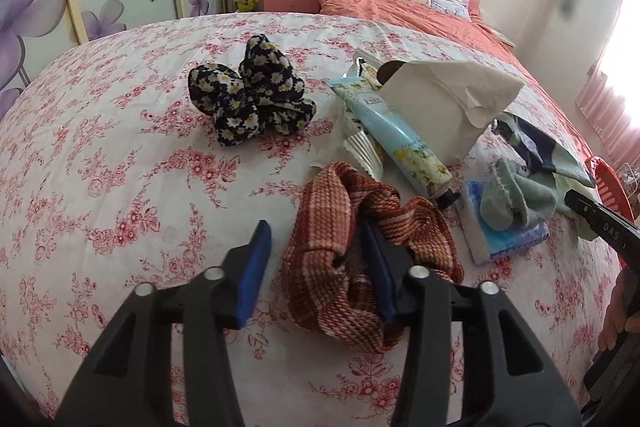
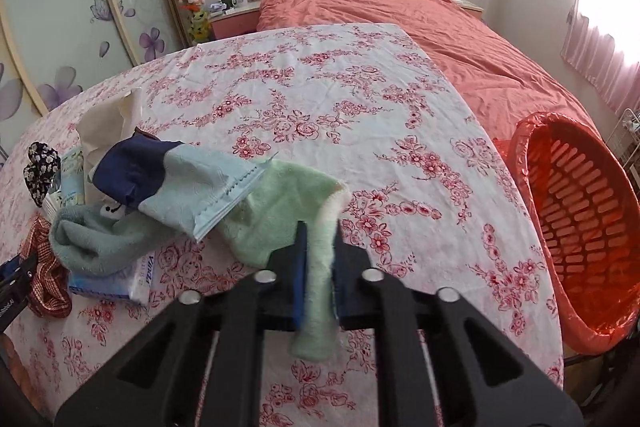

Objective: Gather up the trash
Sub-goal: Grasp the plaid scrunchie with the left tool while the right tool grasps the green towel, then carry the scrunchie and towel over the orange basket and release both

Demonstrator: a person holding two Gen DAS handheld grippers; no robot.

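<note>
Item: my right hand-held gripper (image 2: pixel 320 267), clenched on the green cloth (image 2: pixel 280 207), its long axis trailing forward-left. Orange bin (image 2: pixel 576 227): near, to the right. Left hand-held gripper (image 1: pixel 316 263): released, straddling the plaid scrunchie (image 1: pixel 344 227).

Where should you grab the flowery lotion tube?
Grip the lotion tube around its middle, coming from above with fingers across its width. It lies flat and slanted on the bedsheet; its cap end is tucked by the red knit cloth, its top by the tissue box.
</note>
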